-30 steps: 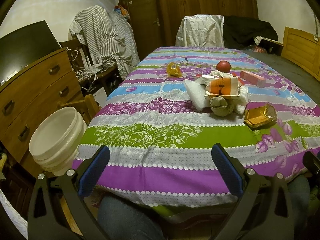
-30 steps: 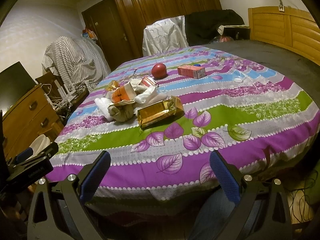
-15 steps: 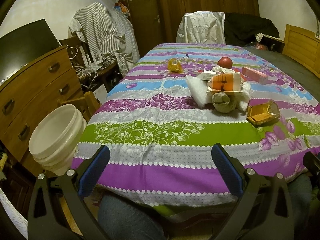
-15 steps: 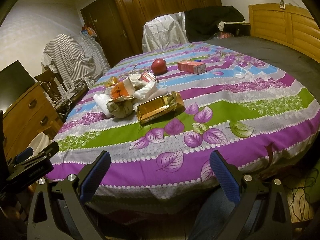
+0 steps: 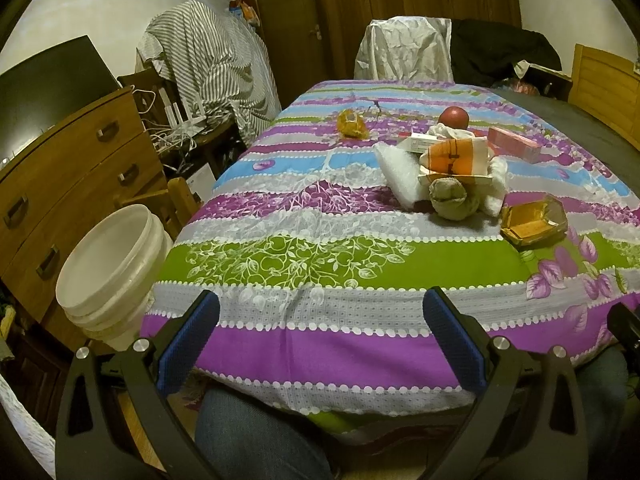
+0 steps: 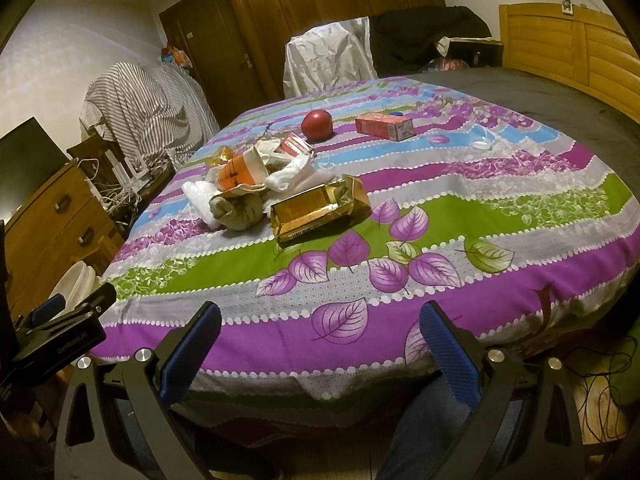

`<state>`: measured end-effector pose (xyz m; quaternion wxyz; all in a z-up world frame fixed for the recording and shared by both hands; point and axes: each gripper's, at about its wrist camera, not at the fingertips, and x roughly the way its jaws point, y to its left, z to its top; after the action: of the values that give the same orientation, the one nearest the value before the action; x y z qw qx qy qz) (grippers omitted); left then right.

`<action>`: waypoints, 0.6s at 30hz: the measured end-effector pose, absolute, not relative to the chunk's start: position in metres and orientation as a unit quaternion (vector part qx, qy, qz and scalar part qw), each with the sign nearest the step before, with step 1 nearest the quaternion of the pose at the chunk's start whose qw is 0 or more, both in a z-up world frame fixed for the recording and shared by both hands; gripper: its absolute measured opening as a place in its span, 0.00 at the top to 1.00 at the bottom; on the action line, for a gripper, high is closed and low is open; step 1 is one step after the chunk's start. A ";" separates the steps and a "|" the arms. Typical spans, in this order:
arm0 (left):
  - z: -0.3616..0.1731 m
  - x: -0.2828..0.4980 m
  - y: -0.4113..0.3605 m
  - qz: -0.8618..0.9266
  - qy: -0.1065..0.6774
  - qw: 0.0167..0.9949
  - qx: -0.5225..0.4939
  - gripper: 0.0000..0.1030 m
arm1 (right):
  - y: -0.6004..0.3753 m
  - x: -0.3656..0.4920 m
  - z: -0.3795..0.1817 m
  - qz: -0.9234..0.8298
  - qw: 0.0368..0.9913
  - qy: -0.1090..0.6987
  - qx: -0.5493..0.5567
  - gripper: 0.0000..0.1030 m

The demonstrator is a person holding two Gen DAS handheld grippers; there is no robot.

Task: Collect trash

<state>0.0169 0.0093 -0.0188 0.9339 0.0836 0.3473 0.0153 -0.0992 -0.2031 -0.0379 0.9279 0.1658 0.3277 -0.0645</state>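
Trash lies on the striped floral bedspread (image 5: 320,264): a gold box (image 5: 534,225) (image 6: 316,210), an orange paper cup (image 5: 456,160) (image 6: 240,172) on a heap of white wrappers and a brownish wad (image 5: 454,200), a pink box (image 5: 514,144) (image 6: 384,126), a yellow wrapper (image 5: 352,124) and a red apple (image 6: 317,125). A white bucket (image 5: 108,268) stands at the bed's left side. My left gripper (image 5: 320,328) is open and empty at the near bed edge. My right gripper (image 6: 320,332) is open and empty there too, right of the left one.
A wooden dresser (image 5: 60,176) stands left, behind the bucket. A striped cloth covers furniture (image 5: 208,68) at the back left. Covered chairs (image 5: 404,52) stand beyond the bed. A wooden headboard (image 6: 572,52) is at the right. Cables (image 6: 600,380) lie on the floor at right.
Both grippers have tilted slightly downward, so the bed and trash sit a little higher in both views. Nothing was grasped or moved on the bed.
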 end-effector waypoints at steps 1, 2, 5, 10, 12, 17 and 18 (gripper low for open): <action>-0.020 0.018 0.009 0.016 0.349 0.933 0.084 0.05 | -0.203 -0.098 -0.039 -0.064 0.927 0.330 0.166 0.04; -0.021 0.019 0.009 0.016 0.350 0.933 0.085 0.05 | -0.203 -0.096 -0.040 -0.064 0.926 0.332 0.166 0.04; -0.023 0.021 0.008 0.017 0.355 0.931 0.086 0.05 | -0.205 -0.092 -0.042 -0.062 0.925 0.336 0.167 0.04; -0.026 0.028 0.012 0.030 0.358 0.930 0.082 0.05 | -0.210 -0.078 -0.044 -0.065 0.930 0.332 0.142 0.04; -0.028 0.031 0.013 0.034 0.362 0.928 0.080 0.05 | -0.213 -0.067 -0.045 -0.059 0.931 0.336 0.132 0.04; -0.038 0.041 0.010 0.036 0.377 0.922 0.084 0.05 | -0.219 -0.022 -0.050 -0.046 0.926 0.340 0.159 0.04; -0.040 0.043 0.010 0.035 0.379 0.921 0.086 0.05 | -0.220 -0.008 -0.051 -0.040 0.923 0.339 0.178 0.04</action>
<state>0.0427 0.0098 -0.0397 0.9206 0.0855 0.3793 0.0355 -0.0076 -0.2203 -0.0513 0.9227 0.1783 0.3394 -0.0396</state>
